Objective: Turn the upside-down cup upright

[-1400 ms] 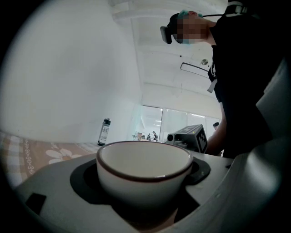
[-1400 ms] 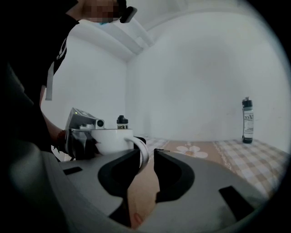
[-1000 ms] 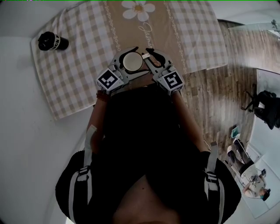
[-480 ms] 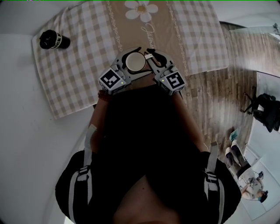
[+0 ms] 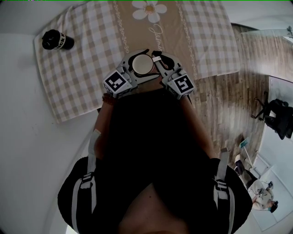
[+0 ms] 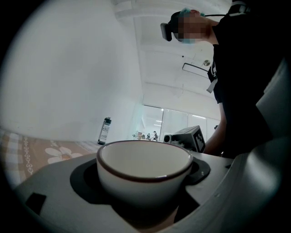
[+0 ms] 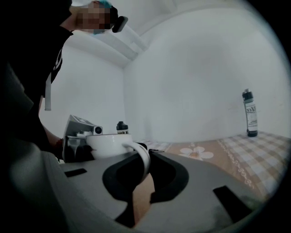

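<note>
cup [image 5: 143, 64] is held mouth-up over the checked cloth [image 5: 78, 68], its body clamped in the left gripper [image 5: 137, 66]. the right gripper [image 5: 157, 58] jaws have just closed on its handle [image 7: 142, 159]; the turn looks done, only setting down remains.

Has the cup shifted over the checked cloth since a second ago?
No. In the head view the cup keeps its spot below the daisy print on the cloth; both drift slightly together, so the camera moved.
</note>
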Demonstrator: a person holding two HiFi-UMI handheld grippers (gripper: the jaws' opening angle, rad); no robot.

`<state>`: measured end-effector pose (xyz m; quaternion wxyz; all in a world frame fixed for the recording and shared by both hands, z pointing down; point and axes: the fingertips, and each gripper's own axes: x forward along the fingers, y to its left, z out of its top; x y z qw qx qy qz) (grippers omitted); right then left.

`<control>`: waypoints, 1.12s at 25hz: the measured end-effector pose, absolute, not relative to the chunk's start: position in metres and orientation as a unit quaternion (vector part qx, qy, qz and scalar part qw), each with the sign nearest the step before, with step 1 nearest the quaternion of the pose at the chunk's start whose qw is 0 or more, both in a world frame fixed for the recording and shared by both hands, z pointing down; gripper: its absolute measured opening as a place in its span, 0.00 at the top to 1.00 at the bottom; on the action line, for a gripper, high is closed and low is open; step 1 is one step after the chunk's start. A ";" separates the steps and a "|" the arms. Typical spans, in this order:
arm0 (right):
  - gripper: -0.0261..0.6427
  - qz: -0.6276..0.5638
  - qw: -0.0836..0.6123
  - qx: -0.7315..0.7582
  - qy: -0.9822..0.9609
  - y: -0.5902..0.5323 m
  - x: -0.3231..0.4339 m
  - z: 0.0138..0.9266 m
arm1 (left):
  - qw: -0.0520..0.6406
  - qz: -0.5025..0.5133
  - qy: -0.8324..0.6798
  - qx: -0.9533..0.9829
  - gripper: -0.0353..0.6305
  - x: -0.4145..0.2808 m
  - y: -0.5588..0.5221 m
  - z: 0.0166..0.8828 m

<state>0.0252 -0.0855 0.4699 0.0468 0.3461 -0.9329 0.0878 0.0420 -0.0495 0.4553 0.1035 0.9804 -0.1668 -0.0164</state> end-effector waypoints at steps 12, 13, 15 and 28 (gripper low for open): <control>0.95 0.116 0.044 0.342 -0.931 -0.095 0.020 0.475 | 0.122 -0.004 -0.167 0.978 0.29 0.036 -0.057 0.464; 0.95 0.114 0.045 0.340 -0.932 -0.094 0.020 0.474 | 0.125 -0.003 -0.164 0.978 0.27 0.035 -0.056 0.464; 0.95 0.110 0.047 0.334 -0.935 -0.089 0.021 0.475 | 0.140 -0.010 -0.148 0.979 0.27 0.034 -0.048 0.462; 0.95 0.005 0.098 0.306 -0.947 -0.079 0.028 0.472 | 0.199 -0.011 -0.163 0.966 0.42 -0.015 -0.064 0.464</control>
